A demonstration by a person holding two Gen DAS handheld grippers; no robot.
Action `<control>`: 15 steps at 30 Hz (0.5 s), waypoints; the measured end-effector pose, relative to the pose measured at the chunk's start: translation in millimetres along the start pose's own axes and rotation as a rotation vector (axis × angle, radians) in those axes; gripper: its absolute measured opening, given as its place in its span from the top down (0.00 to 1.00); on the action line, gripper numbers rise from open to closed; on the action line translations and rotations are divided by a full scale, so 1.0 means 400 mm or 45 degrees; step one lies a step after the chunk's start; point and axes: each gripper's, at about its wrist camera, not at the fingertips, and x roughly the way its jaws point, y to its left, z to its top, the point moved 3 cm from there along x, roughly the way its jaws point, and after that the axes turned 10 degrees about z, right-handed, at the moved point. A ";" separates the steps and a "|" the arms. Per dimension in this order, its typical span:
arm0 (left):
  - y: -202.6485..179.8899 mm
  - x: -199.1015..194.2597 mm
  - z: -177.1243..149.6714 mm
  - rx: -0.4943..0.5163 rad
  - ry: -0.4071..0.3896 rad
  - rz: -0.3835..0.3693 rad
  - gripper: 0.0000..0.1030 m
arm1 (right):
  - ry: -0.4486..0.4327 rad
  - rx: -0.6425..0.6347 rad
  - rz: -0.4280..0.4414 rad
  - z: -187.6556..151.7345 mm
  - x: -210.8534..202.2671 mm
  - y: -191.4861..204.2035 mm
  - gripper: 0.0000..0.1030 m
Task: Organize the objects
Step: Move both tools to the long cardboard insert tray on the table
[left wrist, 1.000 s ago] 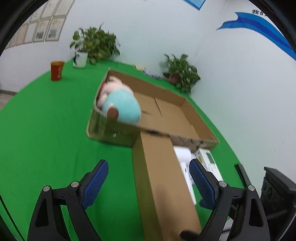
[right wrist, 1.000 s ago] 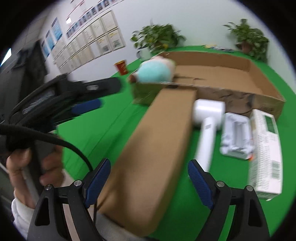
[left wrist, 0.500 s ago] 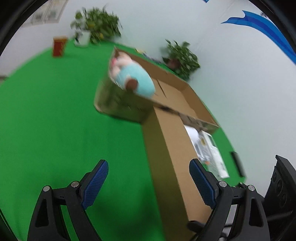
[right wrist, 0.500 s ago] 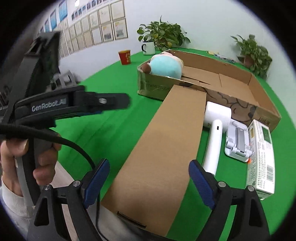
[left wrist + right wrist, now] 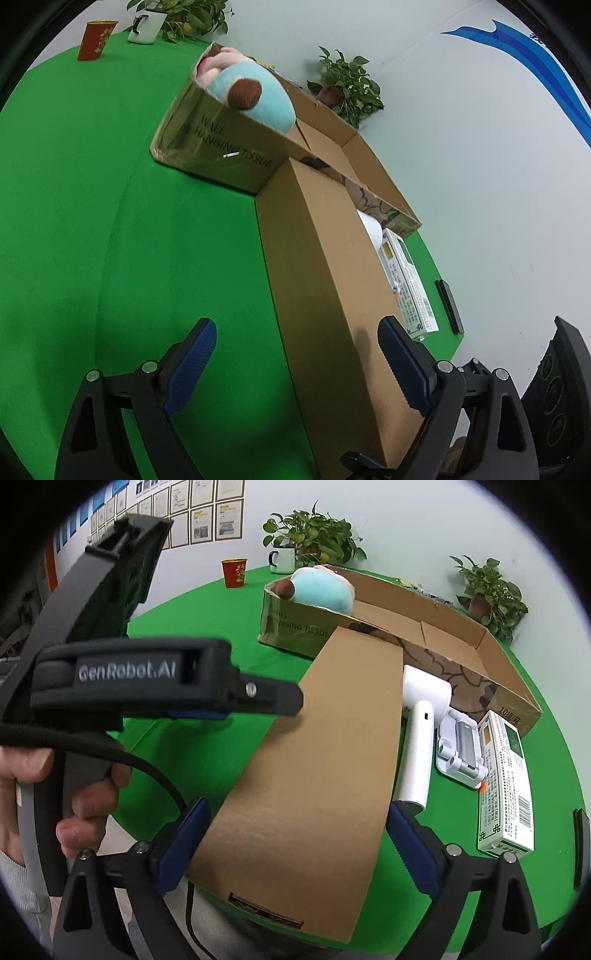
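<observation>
Both wide open, left gripper (image 5: 295, 354) and right gripper (image 5: 297, 834), just widened, straddling the cardboard flap (image 5: 314, 760) without gripping.

Green-covered table (image 5: 92, 221), pale wall (image 5: 461, 166), framed papers (image 5: 207, 513), potted plants (image 5: 314, 535)

The desk (image 5: 221, 746) wears matt green cloth. The long brown cardboard flap (image 5: 314, 775) looks dull and papery, while the fuzzy blue plush toy (image 5: 325, 589) is soft pile. The white hair dryer (image 5: 419, 738) is smooth, slightly glossy plastic.
</observation>
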 end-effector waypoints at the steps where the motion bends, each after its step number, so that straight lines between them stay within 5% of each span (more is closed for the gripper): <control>1: 0.000 0.001 -0.005 -0.001 0.003 -0.005 0.14 | -0.008 0.004 0.009 -0.001 -0.004 0.001 0.09; 8: 0.023 -0.023 -0.016 -0.046 -0.004 0.009 0.14 | -0.059 0.174 0.261 0.009 -0.032 -0.019 0.22; 9: 0.027 -0.030 -0.017 -0.055 -0.009 0.003 0.14 | -0.069 0.210 0.293 0.009 -0.035 -0.024 0.42; 11: 0.032 -0.035 -0.021 -0.075 -0.007 -0.011 0.14 | -0.068 0.280 0.379 0.011 -0.036 -0.036 0.61; 15: 0.037 -0.030 -0.030 -0.093 0.011 0.008 0.14 | -0.064 0.253 0.395 0.010 -0.036 -0.028 0.58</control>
